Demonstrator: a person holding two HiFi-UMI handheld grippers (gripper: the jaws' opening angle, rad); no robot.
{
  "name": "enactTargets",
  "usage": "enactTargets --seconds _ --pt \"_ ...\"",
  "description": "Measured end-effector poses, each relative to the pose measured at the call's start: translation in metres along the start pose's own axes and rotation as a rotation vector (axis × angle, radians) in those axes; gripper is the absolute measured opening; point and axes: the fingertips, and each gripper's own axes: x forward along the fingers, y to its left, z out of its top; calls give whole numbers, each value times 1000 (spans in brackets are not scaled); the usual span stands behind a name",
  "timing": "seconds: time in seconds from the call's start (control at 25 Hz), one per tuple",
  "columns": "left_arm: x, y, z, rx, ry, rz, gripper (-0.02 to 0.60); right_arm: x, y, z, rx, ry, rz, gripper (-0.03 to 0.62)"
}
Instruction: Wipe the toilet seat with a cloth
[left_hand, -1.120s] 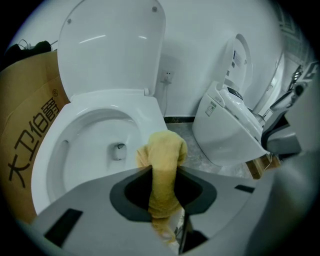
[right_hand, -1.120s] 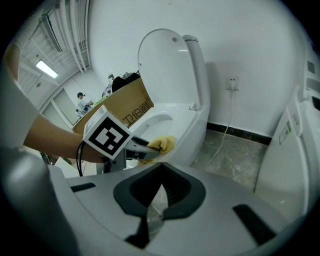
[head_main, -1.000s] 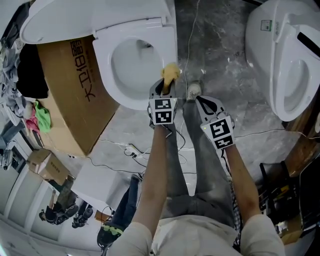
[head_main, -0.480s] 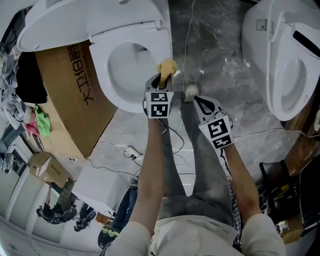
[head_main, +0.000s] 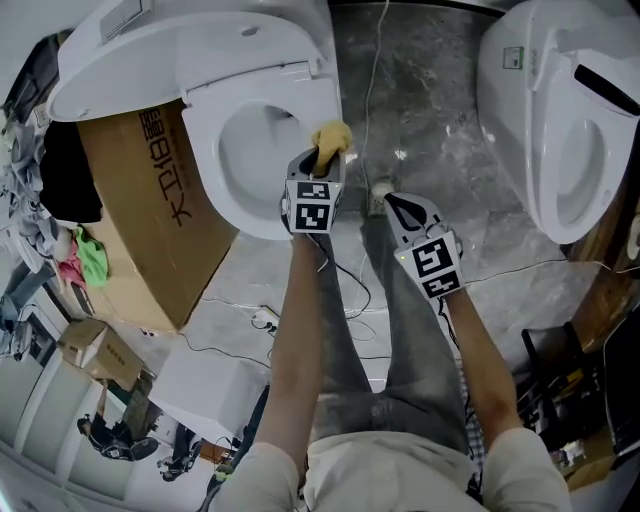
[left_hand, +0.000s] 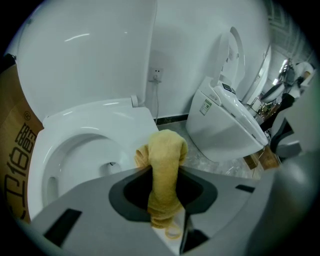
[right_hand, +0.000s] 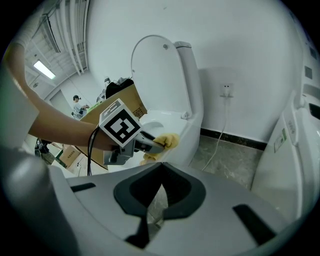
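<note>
Left claw (head_main: 318, 162) clamped on crumpled yellow cloth (head_main: 333, 135) at 3 o'clock rim, white oval toilet seat (head_main: 200, 125). Right claw (head_main: 392, 202) together, empty. Step: wiping, by the look of it — next, sweep round rim.

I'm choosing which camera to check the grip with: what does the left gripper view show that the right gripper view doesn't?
Only the left gripper view shows the yellow cloth clamped in the left gripper, seen along its own tongs, and the inside of the bowl. Only the right gripper view shows the left gripper from outside with its marker cube, the person's forearm, and the right gripper, tongs shut on nothing. Both show the cloth, the toilet's raised lid and the wall socket.
</note>
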Motion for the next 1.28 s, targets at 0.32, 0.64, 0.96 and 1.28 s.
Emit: enactTargets --seconds 0.32,0.64,0.96,1.28 --pt "10 10 25 69 -20 -16 132 11 -1 14 28 -9 -39 8" --pt "16 22 50 132 -50 -47 130 23 3 26 77 -6 -113 8" --pt "19 31 69 184 -79 -123 123 47 24 46 125 -7 -159 8" --pt "20 44 86 225 -107 -180 120 67 29 75 145 -24 -205 6"
